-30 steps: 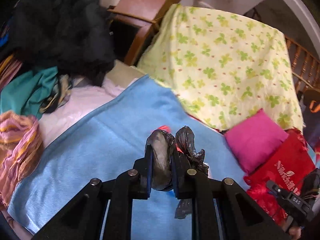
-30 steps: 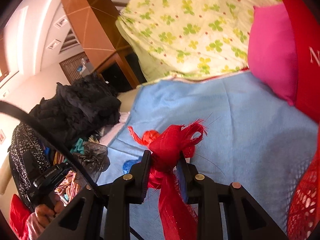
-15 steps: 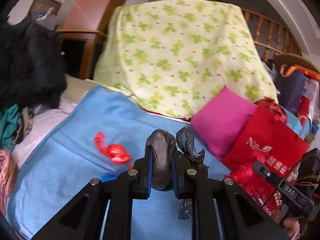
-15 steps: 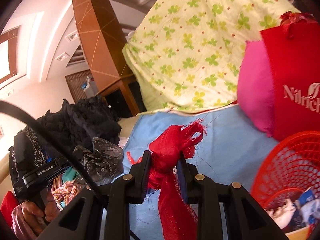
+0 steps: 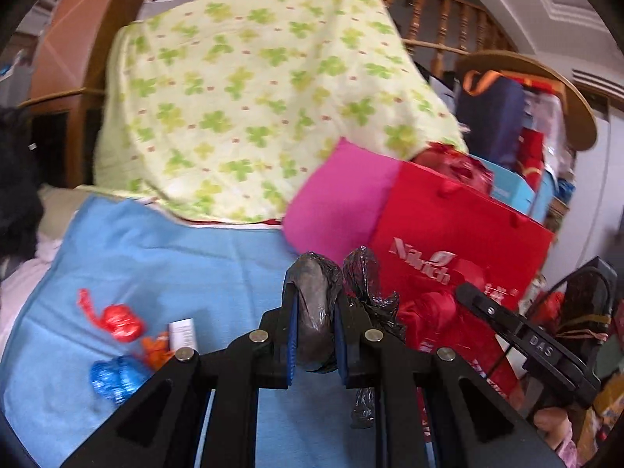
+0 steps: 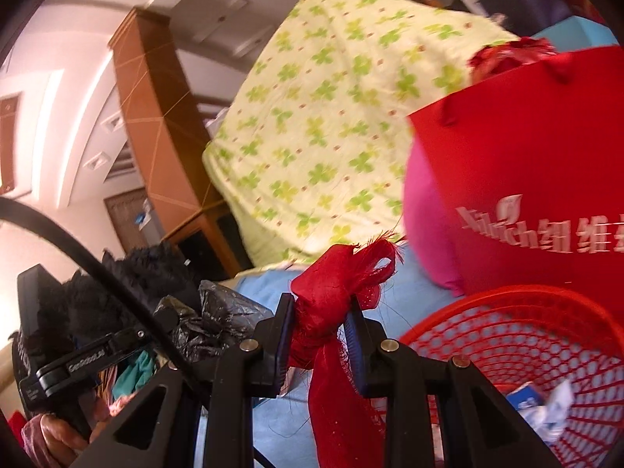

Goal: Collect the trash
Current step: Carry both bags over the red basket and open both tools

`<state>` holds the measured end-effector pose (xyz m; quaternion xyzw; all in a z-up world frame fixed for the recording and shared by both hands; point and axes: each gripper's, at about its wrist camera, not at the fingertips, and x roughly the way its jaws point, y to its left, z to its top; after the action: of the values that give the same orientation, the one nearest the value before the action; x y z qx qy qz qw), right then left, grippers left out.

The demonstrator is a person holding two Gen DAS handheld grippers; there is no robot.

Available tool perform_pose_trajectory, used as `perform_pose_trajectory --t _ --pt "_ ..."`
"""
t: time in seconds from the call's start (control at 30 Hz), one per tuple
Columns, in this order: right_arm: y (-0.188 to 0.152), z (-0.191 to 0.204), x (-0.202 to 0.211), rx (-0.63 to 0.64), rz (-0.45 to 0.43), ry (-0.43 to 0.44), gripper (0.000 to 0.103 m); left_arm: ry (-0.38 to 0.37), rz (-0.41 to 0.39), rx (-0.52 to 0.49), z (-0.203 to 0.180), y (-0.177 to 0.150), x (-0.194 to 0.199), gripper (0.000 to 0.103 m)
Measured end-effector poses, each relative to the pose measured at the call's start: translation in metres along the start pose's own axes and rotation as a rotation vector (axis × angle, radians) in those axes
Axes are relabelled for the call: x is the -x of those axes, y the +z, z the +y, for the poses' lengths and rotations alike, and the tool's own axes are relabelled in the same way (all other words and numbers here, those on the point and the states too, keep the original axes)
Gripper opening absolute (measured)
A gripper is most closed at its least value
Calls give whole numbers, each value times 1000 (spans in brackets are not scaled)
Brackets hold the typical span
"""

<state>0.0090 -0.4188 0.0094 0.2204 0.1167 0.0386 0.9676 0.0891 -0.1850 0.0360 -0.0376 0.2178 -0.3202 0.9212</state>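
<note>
My left gripper (image 5: 314, 323) is shut on a crumpled black plastic bag (image 5: 316, 304), held above the blue cloth (image 5: 163, 261). The same black plastic bag (image 6: 218, 323) shows at the left of the right wrist view. My right gripper (image 6: 318, 335) is shut on a strip of red mesh fabric (image 6: 335, 280) that hangs down between its fingers. A red plastic basket (image 6: 507, 327) with paper scraps inside stands at the lower right of it. On the blue cloth lie a red wrapper (image 5: 117, 321), a blue wrapper (image 5: 115, 378), an orange scrap (image 5: 156, 349) and a white slip (image 5: 182, 331).
A red paper bag (image 5: 460, 241) stands beside a pink cushion (image 5: 343, 202). Behind them rises a pale green clover-print bedding pile (image 5: 249, 101). Black clothing (image 6: 128, 273) is heaped at the left. A wooden railing (image 5: 440, 27) and hanging bags (image 5: 491, 117) fill the back right.
Both grippers have swung to the right and risen, each keeping its load. The red basket has come into the right wrist view, and the wrappers on the blue cloth into the left.
</note>
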Motion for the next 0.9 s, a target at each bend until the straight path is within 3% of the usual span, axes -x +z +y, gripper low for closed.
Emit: perform_pose_trajectory --t 0.23,0.4,0.47,0.53,0.6,0.63,0.7,0.73,0.9 --pt "16 -54 26 -118 -55 -72 27 -117 68 -56 -56 -5 -30 17" --pt "22 -86 38 -194 -63 -137 27 -159 134 -82 -84 -19 -48 18" --pt "23 -94 41 -220 -62 -157 28 -165 167 -87 -92 -26 -56 24" --pt "24 -101 41 -253 -54 -153 28 -158 197 -95 -96 -33 -61 45" --pt "25 -106 42 -271 -57 -157 29 -140 207 -97 -95 -37 -62 58" --pt "25 -106 43 -273 -59 -160 33 -135 212 -94 -92 -39 -62 60" --pt "24 -107 44 -279 -63 -158 48 -127 219 -81 -86 -40 -60 61" --pt "24 -106 45 -278 -69 -160 67 -120 219 -77 -82 -41 -58 62" --pt "25 -86 50 -219 -128 -128 69 -37 228 -49 -53 -44 -45 68"
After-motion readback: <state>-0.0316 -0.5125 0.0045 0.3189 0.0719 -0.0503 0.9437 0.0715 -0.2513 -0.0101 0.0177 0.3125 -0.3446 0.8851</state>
